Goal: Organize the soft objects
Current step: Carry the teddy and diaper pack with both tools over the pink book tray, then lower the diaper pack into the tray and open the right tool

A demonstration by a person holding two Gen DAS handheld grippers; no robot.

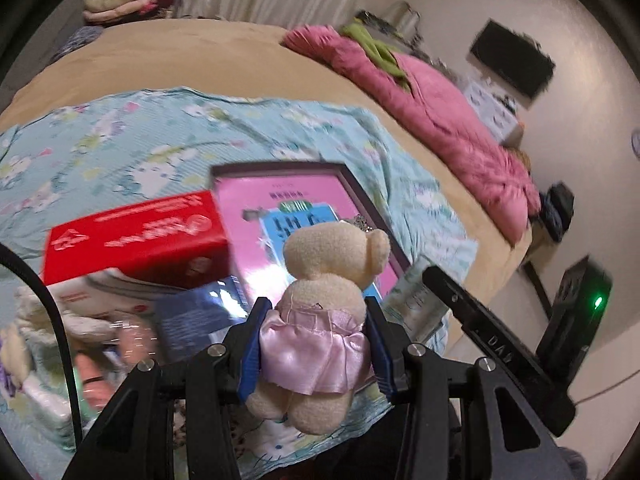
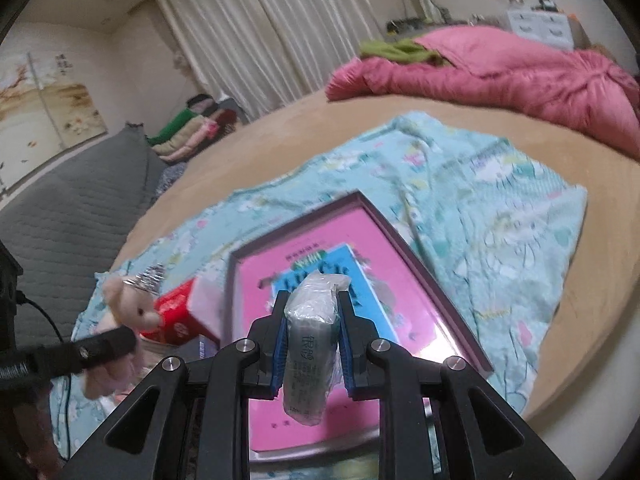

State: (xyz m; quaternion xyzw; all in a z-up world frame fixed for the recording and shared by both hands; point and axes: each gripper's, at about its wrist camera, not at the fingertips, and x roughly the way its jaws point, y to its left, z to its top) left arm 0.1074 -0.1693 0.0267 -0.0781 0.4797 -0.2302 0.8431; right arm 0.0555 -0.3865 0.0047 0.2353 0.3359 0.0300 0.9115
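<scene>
A cream teddy bear (image 1: pixel 320 312) in a pink satin dress and a small silver crown hangs in my left gripper (image 1: pixel 316 308), which is shut on its waist, above the pink box lid. In the right wrist view the same bear (image 2: pixel 124 304) shows at the left with the left gripper's dark body in front of it. My right gripper (image 2: pixel 312 300) is shut on a grey-green plastic-wrapped tissue pack (image 2: pixel 310 344), held upright over the pink box lid (image 2: pixel 360 240). Both views are blurred by motion.
A light blue cartoon-print sheet (image 2: pixel 500 208) covers part of the tan bed (image 1: pixel 200 56). A red carton (image 1: pixel 136 232) lies left of the pink lid, with more packets and soft toys (image 1: pixel 24 344) beside it. A pink quilt (image 2: pixel 520 76) lies at the far side, folded blankets (image 2: pixel 184 136) beyond.
</scene>
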